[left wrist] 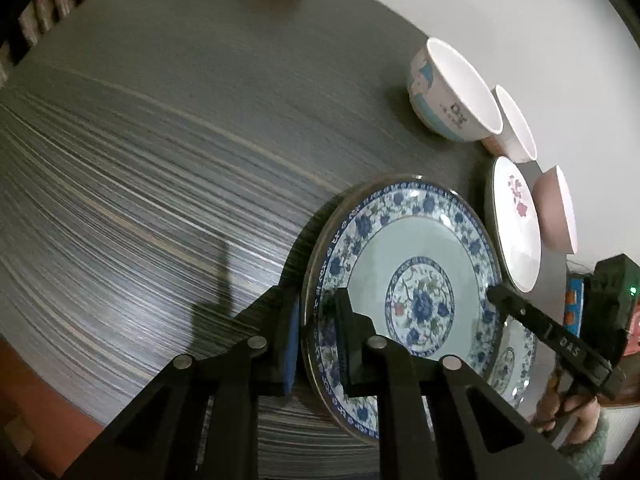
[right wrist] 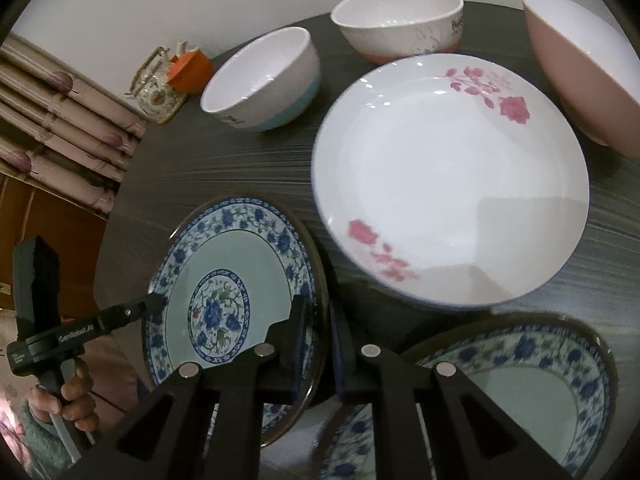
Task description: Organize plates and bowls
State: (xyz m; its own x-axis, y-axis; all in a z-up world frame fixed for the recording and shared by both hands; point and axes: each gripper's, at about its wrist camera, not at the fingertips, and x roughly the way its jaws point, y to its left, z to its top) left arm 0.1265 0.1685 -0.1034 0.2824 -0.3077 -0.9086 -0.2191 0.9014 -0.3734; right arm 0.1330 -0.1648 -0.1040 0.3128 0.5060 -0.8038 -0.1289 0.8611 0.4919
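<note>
Clearly mid-grasp: round blue-and-white floral porcelain plate (left wrist: 404, 292) pinched at opposite edges. Left tool (left wrist: 316, 320) clenched on the near rim, one pad under, one on top; right tool (right wrist: 318, 332) clamped likewise on the far rim. Plate tilted between both tools, seemingly just off the dark grey wood-grain worktop (left wrist: 160, 160), though actual clearance hard to judge through the fisheye.

Just right of the right tool, partly beneath it: a second plate of matching blue floral pattern (right wrist: 520, 364), flat on the worktop. Ahead of the right tool: a white shallow plate with pink roses (right wrist: 448, 184). Beyond that, three bowls in a loose row: white with a teal base (right wrist: 264, 80), white with a terracotta base (right wrist: 400, 24), plain pink (right wrist: 576, 72).

Step in hand, by judgement: lifting the blue plate for stacking. Next move likely a level carry rightward over its twin, then an even lowering and release of both grips together to avoid a tip or clatter.
</note>
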